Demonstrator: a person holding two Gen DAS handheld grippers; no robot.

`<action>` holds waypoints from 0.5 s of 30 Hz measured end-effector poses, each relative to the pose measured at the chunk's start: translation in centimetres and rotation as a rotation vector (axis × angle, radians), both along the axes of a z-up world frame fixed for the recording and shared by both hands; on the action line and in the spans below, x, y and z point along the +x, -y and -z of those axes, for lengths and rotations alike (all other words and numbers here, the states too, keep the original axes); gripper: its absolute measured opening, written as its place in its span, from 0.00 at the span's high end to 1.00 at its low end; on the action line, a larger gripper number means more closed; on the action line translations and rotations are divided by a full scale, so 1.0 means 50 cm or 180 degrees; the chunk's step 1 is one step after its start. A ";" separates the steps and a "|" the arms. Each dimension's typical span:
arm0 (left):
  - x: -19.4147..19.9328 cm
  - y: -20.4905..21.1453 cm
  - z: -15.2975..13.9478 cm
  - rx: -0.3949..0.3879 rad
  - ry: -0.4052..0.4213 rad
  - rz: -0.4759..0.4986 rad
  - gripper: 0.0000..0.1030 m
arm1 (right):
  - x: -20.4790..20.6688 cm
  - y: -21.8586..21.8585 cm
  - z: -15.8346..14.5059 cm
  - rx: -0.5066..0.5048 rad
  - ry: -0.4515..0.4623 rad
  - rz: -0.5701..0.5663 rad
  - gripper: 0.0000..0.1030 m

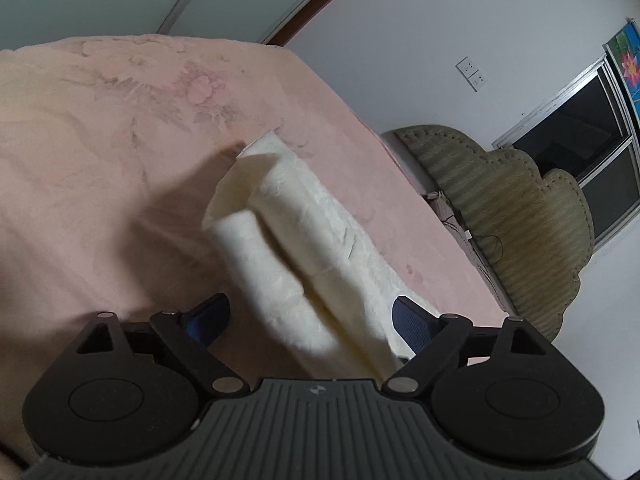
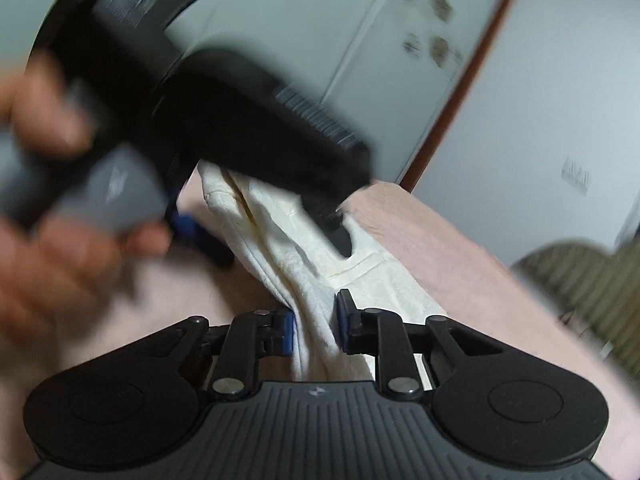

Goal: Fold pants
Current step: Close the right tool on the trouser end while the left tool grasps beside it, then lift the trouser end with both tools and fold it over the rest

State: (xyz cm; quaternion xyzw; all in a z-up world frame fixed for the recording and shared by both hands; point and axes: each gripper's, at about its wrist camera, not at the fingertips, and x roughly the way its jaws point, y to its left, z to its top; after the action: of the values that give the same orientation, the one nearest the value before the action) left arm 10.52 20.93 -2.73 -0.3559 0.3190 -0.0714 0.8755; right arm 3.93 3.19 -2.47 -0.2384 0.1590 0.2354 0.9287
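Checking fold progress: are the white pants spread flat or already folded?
Folded lengthwise: the white pants lie as a narrow doubled strip on the pink blanket, layered edges showing.

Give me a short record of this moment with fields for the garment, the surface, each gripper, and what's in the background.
garment: cream pants, laid lengthwise, partly folded
surface: pink blanket
left gripper: jaws wide, cloth between them, pads not pressing
right gripper: closed on a bunched fold of the pants
hand: holds the left gripper, blurred
background: olive headboard, dark window
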 end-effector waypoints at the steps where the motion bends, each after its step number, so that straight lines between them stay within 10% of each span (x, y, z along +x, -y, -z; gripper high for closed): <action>1: 0.009 0.005 -0.001 0.0022 0.0005 0.0000 0.28 | -0.003 0.005 0.000 0.0008 -0.0030 -0.0003 0.80; 3: 0.023 0.012 0.000 0.0149 -0.0107 -0.0048 0.68 | -0.002 0.003 0.004 -0.0078 -0.0232 -0.0137 0.79; 6: 0.027 0.012 0.005 0.0341 -0.0126 -0.0082 0.87 | -0.029 0.037 -0.008 -0.0059 -0.0489 -0.0546 0.77; 11: 0.016 0.028 0.011 0.0579 0.0006 -0.0103 0.87 | 0.030 0.163 -0.063 0.0749 -0.0683 -0.0174 0.77; 15: 0.013 0.049 0.010 0.0843 0.0072 -0.0147 0.85 | 0.136 0.199 -0.004 0.0590 -0.1156 0.0540 0.77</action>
State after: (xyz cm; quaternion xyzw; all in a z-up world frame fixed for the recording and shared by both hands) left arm 11.17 18.49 -3.21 -0.2436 0.3074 -0.0126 0.9198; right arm 10.72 -6.76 -2.26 -0.0915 0.3208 0.2090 0.9193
